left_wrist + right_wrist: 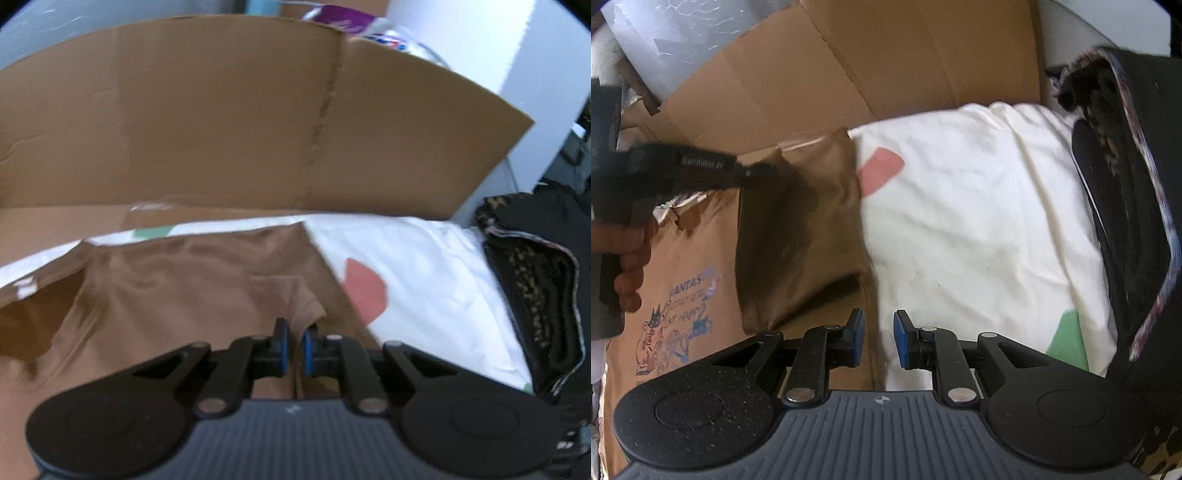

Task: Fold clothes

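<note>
- Brown shirt (pixel 798 236) lies on the bed beside the white sheet (pixel 979 221), one part already folded over
- left tool (pixel 293 347) pinches its cloth; it should lift slowly, keeping the edge straight
- right tool (pixel 878 338) stands narrow and holds nothing; it could press the fold

Motion blur smears the brown shirt (pixel 192 280) in the left wrist view, and the fold pinched in the left hand-held gripper (pixel 293 349) drops out of sight behind its body. From the right wrist, that hand-held gripper's tips are blurred against the cloth, and the hand (pixel 626 258) holding it is cut by the left edge. The shirt's blue print (pixel 683 317) reads only partly, and the dark patterned fabric (pixel 1126 206) runs off the right edge.
</note>
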A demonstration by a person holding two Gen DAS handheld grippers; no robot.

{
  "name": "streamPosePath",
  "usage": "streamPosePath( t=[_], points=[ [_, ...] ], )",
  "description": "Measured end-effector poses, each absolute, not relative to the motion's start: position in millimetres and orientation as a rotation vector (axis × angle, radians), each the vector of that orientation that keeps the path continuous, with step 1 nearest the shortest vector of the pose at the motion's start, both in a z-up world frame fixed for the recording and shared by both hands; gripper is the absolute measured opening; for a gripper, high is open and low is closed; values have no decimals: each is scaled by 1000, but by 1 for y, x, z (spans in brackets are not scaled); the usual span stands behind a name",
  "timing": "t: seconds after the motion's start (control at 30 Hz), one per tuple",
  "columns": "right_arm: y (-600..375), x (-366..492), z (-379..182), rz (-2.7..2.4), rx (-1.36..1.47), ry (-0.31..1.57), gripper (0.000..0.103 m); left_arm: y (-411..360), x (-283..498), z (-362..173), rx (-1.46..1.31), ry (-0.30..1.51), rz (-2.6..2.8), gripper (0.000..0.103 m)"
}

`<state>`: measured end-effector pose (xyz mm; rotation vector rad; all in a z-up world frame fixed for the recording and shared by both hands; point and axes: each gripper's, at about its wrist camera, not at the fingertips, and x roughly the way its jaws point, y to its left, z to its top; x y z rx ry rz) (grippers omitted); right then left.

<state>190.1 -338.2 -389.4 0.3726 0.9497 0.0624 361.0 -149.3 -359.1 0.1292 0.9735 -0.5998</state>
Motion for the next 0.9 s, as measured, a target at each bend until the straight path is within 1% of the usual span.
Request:
streamPosePath(
  t=[0.1,0.13,0.2,0.27,0.3,0.33,0.47,0.6,0.63,0.67,0.7,0.73,0.77,0.83,0.9],
  points=[
    [-337,194,-385,66,375,941,24,-139,364,-363,144,989,-575,10],
    [-337,196,-385,68,379,939,24,-135,365,-365,126,995,-566,13],
    [-336,198,-385,74,381,939,24,-127,366,-368,88,1008,-550,24],
    [-336,201,-385,81,375,939,24,-121,366,-371,61,1001,-542,51],
    [-335,203,-385,84,372,939,24,-120,366,-372,57,993,-548,55],
    [-335,205,-386,87,369,939,24,-118,365,-374,53,985,-554,57],
    [-337,210,-384,89,379,922,24,-116,370,-384,40,998,-536,57],
    [-337,224,-381,106,370,903,24,-104,376,-392,-23,997,-501,52],
    [-336,229,-380,112,368,901,24,-100,378,-393,-45,996,-494,46],
    [-336,235,-380,119,367,899,24,-97,379,-394,-58,993,-486,38],
    [-335,241,-380,127,362,900,24,-93,380,-395,-70,989,-479,33],
    [-334,247,-379,135,349,899,24,-90,381,-396,-82,985,-471,21],
    [-334,255,-378,141,337,896,24,-89,382,-396,-90,981,-471,13],
    [-333,269,-376,151,321,889,24,-84,383,-393,-97,959,-466,5],
    [-332,284,-375,154,313,884,24,-80,384,-391,-112,954,-463,4]
  ],
)
